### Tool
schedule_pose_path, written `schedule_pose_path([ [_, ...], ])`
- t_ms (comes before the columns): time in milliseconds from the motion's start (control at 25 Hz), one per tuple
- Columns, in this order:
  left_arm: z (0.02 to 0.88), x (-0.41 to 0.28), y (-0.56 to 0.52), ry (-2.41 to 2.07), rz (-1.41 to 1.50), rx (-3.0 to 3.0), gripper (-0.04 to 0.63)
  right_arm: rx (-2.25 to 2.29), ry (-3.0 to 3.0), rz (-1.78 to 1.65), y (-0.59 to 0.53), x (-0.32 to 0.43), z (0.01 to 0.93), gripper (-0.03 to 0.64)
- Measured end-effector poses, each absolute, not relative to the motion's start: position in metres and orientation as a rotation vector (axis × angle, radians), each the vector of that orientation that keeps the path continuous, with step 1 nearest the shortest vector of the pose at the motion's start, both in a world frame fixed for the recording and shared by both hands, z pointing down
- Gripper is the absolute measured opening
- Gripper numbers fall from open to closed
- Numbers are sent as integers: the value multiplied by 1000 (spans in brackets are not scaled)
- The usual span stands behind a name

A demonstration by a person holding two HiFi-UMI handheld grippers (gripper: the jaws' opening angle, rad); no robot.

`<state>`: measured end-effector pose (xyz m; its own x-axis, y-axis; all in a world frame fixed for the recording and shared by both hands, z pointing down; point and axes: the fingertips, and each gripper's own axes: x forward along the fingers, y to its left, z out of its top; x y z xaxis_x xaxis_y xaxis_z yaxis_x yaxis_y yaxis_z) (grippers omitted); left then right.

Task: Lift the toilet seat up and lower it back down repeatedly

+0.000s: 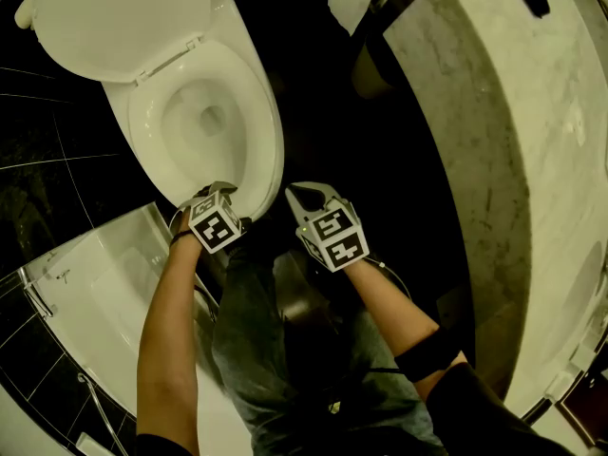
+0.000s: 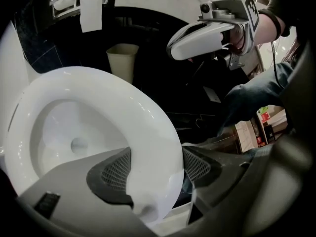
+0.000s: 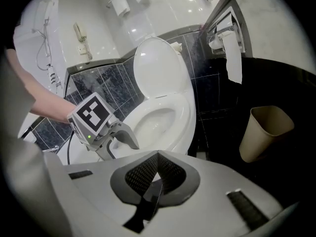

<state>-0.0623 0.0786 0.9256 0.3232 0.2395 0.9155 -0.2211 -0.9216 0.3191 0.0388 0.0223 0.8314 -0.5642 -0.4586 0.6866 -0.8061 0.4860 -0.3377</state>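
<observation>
Bathroom: white toilet [image 1: 270, 150], dark wall tiles [image 3: 101, 83], hanging toilet paper [image 3: 233, 56].

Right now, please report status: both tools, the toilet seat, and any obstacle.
Left tool grips toilet seat front, seat down. Right tool shut, empty, beside bowl. Lid raised; nothing on seat.

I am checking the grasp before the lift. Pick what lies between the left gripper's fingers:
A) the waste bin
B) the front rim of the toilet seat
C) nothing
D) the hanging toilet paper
B: in the left gripper view the white front rim of the toilet seat fills the gap between the left gripper's fingers, one mesh pad on each side of it.
</observation>
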Motion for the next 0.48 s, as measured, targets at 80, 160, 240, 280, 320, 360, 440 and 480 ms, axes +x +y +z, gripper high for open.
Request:
schedule_pose_path([
  [80,925,-62,79,12,1627,2208,324,1032,-2217,891,24,36,832,15],
  [160,924,-61,79,10,1630,2204,322,1019,-2216,890,26,33,834,16],
  [240,921,-61,79,12,1624,2202,322,1010,-2212,881,28,32,839,15],
  [280,919,-60,79,15,1616,2204,321,1008,-2210,878,28,32,841,15],
  [320,915,-59,78,18,1607,2207,321,1004,-2208,881,28,31,840,15],
  [360,909,-58,77,22,1597,2210,321,1000,-2207,885,28,30,839,16],
  [440,896,-57,76,34,1580,2211,320,990,-2202,889,29,29,837,16],
  [480,891,-58,76,44,1572,2206,319,985,-2200,889,30,28,835,16],
])
